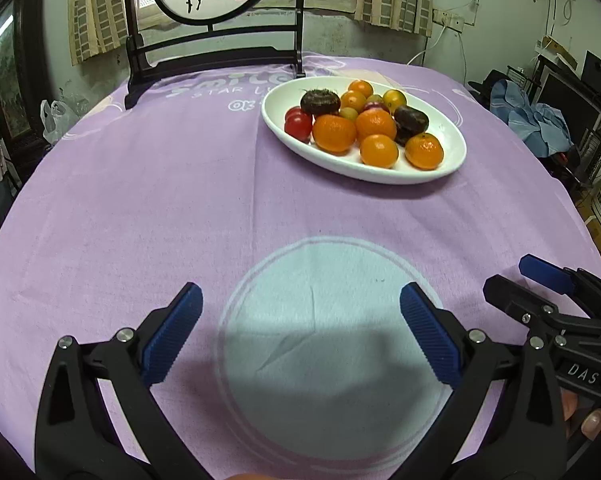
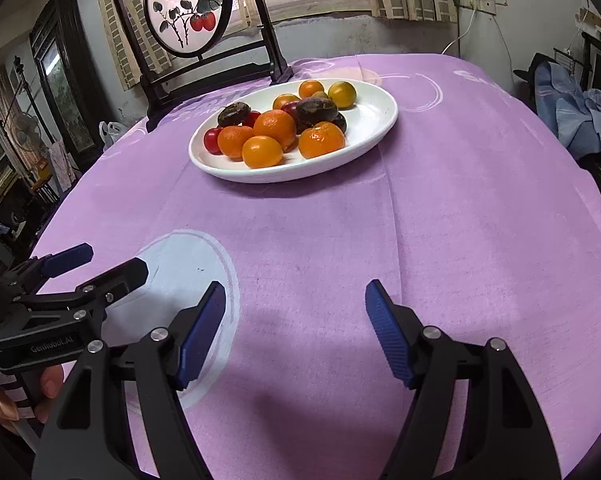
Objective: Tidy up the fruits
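Orange mandarins (image 1: 334, 133), red cherry tomatoes (image 1: 299, 126) and dark brown fruits (image 1: 320, 102) lie mixed on the white oval plate (image 1: 452, 136) across the lilac-clothed surface (image 1: 140, 200), well apart from our left hand-held gripper (image 1: 300, 328) and right hand-held gripper (image 2: 296, 328), both spread and empty, so we judge any pick needs a gentle, centred squeeze.

The left wrist view looks forward from low over the near edge of the desk (image 1: 140, 200), along its own spread fingers (image 1: 172, 336), with the white plate (image 1: 452, 148) ahead and to the right, well apart. The right wrist view sits just beside it on the right, facing the same way, with the plate (image 2: 384, 116) ahead and slightly left. Both share the plate, the pale circle on the cloth (image 1: 320, 320) and the framed screen (image 2: 188, 12) at the far edge. Each view catches the other gripper at its side edge.
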`<state>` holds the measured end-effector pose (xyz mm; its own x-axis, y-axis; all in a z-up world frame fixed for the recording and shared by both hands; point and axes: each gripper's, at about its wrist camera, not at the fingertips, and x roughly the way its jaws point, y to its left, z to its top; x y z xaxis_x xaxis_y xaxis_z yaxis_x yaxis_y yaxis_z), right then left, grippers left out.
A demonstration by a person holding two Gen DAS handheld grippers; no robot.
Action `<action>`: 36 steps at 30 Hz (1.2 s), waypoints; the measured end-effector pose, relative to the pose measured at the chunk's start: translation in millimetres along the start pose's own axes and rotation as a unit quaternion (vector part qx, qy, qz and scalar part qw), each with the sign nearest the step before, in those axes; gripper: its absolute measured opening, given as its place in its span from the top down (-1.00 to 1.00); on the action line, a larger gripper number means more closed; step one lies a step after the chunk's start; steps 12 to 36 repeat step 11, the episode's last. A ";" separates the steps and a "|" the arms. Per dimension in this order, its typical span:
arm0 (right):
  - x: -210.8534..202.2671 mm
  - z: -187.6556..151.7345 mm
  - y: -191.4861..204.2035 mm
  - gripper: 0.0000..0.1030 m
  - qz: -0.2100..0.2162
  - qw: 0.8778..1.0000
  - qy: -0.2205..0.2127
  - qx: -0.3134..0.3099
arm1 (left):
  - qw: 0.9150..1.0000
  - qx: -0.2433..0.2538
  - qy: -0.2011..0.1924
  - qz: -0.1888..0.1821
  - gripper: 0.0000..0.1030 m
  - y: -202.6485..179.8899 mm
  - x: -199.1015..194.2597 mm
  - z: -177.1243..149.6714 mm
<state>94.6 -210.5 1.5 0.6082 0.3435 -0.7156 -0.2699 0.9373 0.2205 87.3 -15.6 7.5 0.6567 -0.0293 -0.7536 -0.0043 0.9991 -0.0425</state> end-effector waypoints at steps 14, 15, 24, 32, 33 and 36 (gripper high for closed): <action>2.8 -11.9 8.1 -0.41 -0.001 0.999 0.029 -0.014 | 0.999 0.023 0.022 0.007 -0.96 -5.2 6.1 -10.9; 2.8 -11.9 8.1 -0.41 -0.001 0.999 0.029 -0.014 | 0.999 0.023 0.022 0.007 -0.96 -5.2 6.1 -10.9; 2.8 -11.9 8.1 -0.41 -0.001 0.999 0.029 -0.014 | 0.999 0.023 0.022 0.007 -0.96 -5.2 6.1 -10.9; 2.8 -11.9 8.1 -0.41 -0.001 0.999 0.029 -0.014 | 0.999 0.023 0.022 0.007 -0.96 -5.2 6.1 -10.9; 2.8 -11.9 8.1 -0.41 -0.001 0.999 0.029 -0.014 | 0.999 0.023 0.022 0.007 -0.96 -5.2 6.1 -10.9; 2.8 -11.9 8.1 -0.41 -0.001 0.999 0.029 -0.014 | 0.999 0.023 0.022 0.007 -0.96 -5.2 6.1 -10.9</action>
